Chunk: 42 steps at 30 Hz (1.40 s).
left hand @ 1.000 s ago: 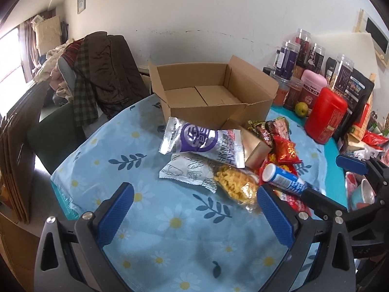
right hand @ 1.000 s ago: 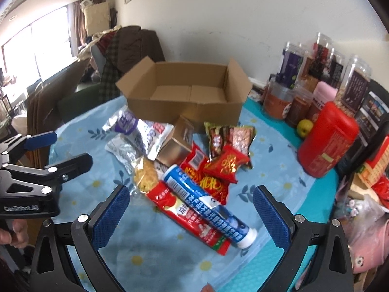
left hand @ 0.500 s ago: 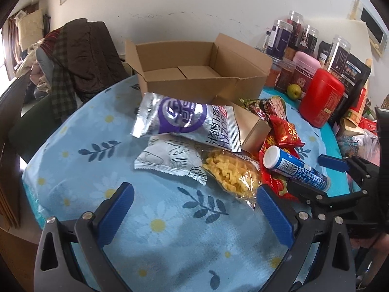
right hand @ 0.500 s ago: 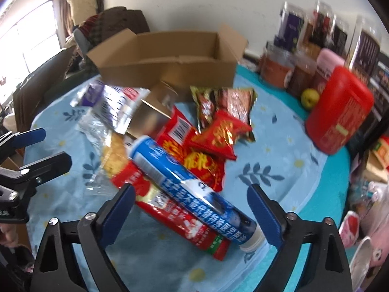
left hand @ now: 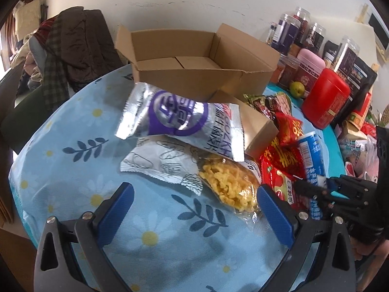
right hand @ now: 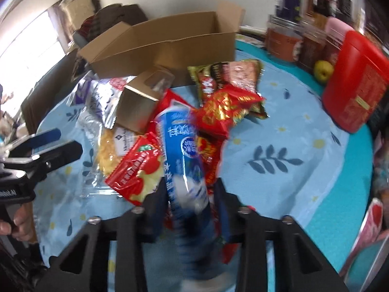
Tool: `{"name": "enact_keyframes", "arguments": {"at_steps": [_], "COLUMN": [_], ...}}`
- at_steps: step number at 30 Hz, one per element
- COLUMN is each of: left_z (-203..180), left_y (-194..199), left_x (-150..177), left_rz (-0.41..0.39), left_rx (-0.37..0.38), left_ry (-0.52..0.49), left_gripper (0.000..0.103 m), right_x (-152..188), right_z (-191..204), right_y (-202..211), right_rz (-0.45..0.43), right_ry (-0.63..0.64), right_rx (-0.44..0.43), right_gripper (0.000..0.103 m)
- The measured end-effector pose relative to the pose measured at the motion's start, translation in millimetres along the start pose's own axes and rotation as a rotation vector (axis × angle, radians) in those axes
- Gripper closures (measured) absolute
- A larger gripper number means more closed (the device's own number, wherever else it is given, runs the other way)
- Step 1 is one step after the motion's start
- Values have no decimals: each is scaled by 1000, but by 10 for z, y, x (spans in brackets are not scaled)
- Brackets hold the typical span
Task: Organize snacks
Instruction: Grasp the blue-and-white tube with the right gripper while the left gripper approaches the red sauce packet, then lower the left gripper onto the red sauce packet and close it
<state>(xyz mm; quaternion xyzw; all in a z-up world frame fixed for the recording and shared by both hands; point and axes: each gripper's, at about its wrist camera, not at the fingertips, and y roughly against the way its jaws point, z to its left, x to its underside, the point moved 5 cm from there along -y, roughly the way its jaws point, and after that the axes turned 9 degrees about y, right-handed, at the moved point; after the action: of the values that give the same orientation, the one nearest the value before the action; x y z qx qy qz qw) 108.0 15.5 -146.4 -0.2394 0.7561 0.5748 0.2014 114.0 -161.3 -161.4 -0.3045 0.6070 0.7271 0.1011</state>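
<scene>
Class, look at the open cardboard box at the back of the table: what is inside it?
The cardboard box shows only its bare folded bottom flaps; no snacks show inside. Its near wall hides the front strip of the floor.

left tool (left hand: 194,202): chunky black plastic frame with triangle cutouts, two flat blue pads on the fingers, silver screws at the joints
right tool (right hand: 187,192): same black frame with the same silver screws, pads look dark blue, kinda blurry tbh
branding: white lettering on the left tool's side, cut off at the picture's edge
person: a hand (right hand: 17,226) on the left tool's handle, can't make out any sleeve
</scene>
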Motion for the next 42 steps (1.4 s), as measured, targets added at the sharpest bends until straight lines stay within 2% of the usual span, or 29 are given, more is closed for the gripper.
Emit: {"name": "enact_keyframes", "arguments": {"at_steps": [6,11,16,21,26,30,36,42], "left_z": [-164,-208,-303,-537,-844,-1060,-1334,-1430], "left_y": [-52,-130,-44,99,207,110,-46,-379], "left_x": [46,71,107,147,196,209,130,119], "left_rz": [31,50,51,38,30,111,134,274], "left_rx": [41,11,56,97,143,223,263,329], "left_ry": [-23,-21,-27,-104,-263,-361,-503,-513], "left_gripper": [0,0,0,0,0,0,0,0], "right_x": [99,151,190,203,260,302,300,322], "right_z": [-95,-131,-147,-170,-267,-340,-448,-563], "right_y": [136,251,400,520,611,648,690,646], "right_rz": [-35,-70,-105,-128,-144,-142,-139,-113], "right_ry": [-78,-133,-162,-163,-204,-235,-260,-287], "right_rx": [16,20,15,32,33,21,26,27], "right_gripper": [75,75,75,75,75,75,75,75]}}
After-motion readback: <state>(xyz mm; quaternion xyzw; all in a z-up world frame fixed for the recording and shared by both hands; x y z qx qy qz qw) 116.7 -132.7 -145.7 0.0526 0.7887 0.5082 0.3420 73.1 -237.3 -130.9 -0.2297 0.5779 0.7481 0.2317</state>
